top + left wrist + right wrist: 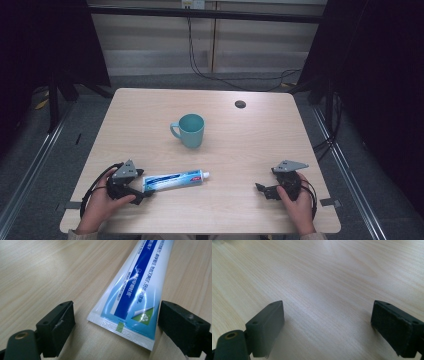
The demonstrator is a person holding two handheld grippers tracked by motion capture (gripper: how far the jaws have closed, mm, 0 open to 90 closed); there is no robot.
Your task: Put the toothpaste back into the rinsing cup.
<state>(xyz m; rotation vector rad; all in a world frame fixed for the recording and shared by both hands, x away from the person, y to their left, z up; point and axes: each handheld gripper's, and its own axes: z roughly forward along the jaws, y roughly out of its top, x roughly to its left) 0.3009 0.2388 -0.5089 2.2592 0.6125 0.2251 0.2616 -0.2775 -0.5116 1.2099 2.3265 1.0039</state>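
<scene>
Toothpaste tube point(136, 287) is cut off by the top edge of the left gripper view, so its cap end is out of frame there; the small print on its blue band is too fine to read. In the high view the tube point(175, 179) lies flat on the bench point(240, 150), cap end pointing toward the person's right, crimped end just beside the left gripper point(140, 184). The person's left hand point(100, 202) covers much of that gripper's body, and its jaws are hard to separate from the dark housing at that distance. In the left gripper view the left gripper point(113, 330) has its jaws spread wide, one on each side of the tube's crimped end; the jaw at picture left stands clear of the tube, while the jaw at picture right sits close against the tube's edge, and contact there cannot be confirmed. The right gripper point(261, 188), held in the right hand point(297, 200), rests well apart from the tube near the bench's front right. In the right gripper view the right gripper point(325, 327) has its jaws equally wide, with bare wood grain between them. A teal mug point(190, 130) stands upright behind the tube, near the bench centre.
</scene>
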